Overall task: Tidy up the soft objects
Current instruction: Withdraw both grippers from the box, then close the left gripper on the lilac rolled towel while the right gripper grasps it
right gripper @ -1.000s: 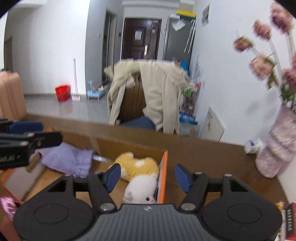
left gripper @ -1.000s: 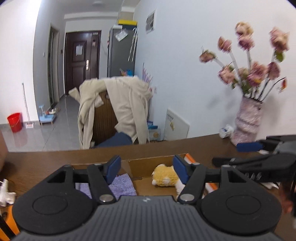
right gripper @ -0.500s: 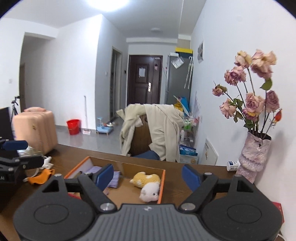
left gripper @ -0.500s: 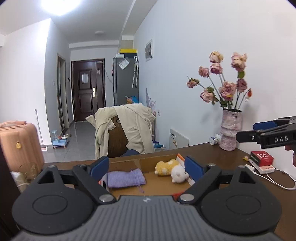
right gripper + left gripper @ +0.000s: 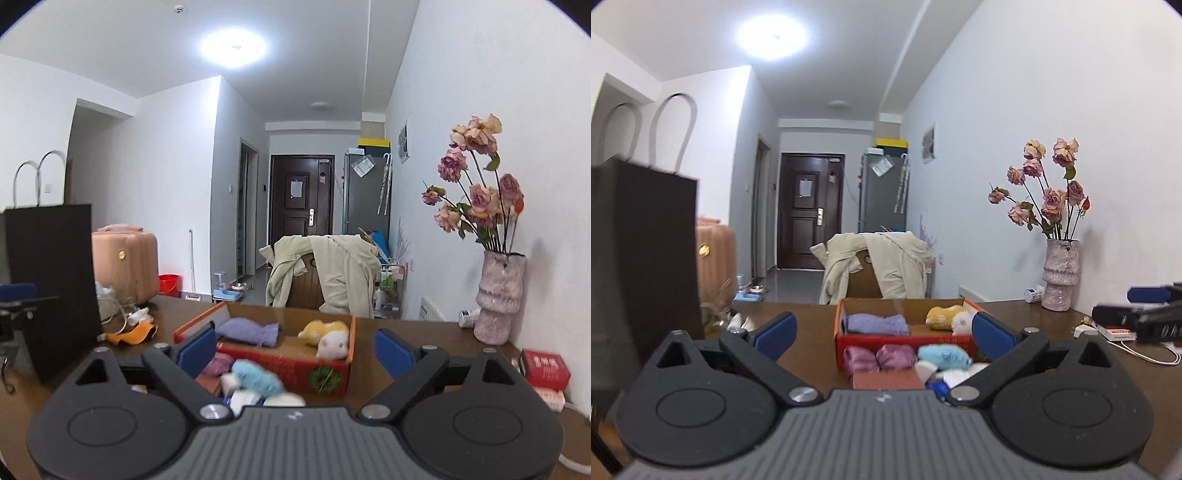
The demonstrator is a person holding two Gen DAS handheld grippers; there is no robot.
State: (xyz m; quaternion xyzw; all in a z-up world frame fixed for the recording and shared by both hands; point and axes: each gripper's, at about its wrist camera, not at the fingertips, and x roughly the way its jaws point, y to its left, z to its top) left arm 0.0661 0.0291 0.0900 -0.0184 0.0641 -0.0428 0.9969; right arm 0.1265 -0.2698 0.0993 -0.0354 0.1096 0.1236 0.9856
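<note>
On the brown table (image 5: 809, 328): orange box (image 5: 903, 339) holding purple cloth (image 5: 877, 324) and plush toy (image 5: 947, 318)
Left gripper (image 5: 882, 334) and right gripper (image 5: 293, 347), jaws just opened wide, hold nothing

- left gripper (image 5: 882, 330): jaws wide apart, have just been opening, nothing between the blue pads (image 5: 774, 329)
- right gripper (image 5: 294, 349): jaws wide apart, also just been opening, nothing gripped
- both point roughly level, slightly nose-down
- each shows at the edge of the other's view: right at far right of the left view, left at far left of the right view
</note>
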